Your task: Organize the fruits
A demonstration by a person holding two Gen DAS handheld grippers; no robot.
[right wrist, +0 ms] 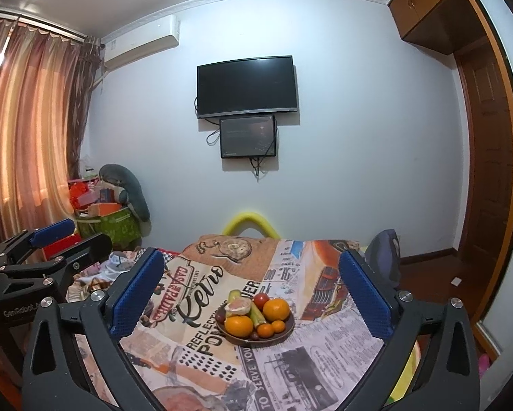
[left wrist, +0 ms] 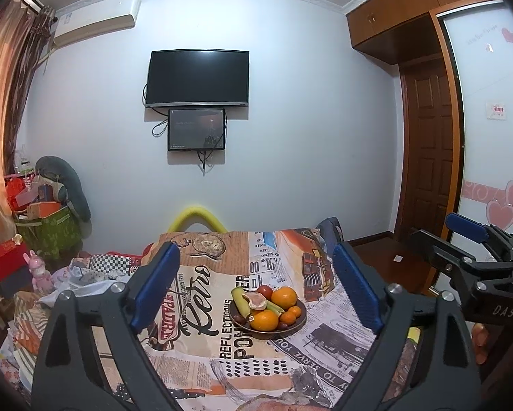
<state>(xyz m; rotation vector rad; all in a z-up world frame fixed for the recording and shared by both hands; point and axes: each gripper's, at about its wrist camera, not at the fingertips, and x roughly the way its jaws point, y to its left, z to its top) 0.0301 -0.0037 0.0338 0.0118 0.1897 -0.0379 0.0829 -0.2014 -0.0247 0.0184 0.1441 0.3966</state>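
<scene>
Being held back from the brown plate [left wrist: 299,322], both the left gripper [left wrist: 256,287] and right gripper [right wrist: 253,294] are being kept wide and empty, since the fruits [right wrist: 253,315] are sitting piled there mid-table, seemingly already gathered.

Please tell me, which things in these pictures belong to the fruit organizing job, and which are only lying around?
Part of the job:
- plate holding the fruit
- oranges
- banana
- red apple
- left tongs and right tongs, both open and empty

Lying about:
- printed cloth
- television
- green box
- pink toy
</scene>
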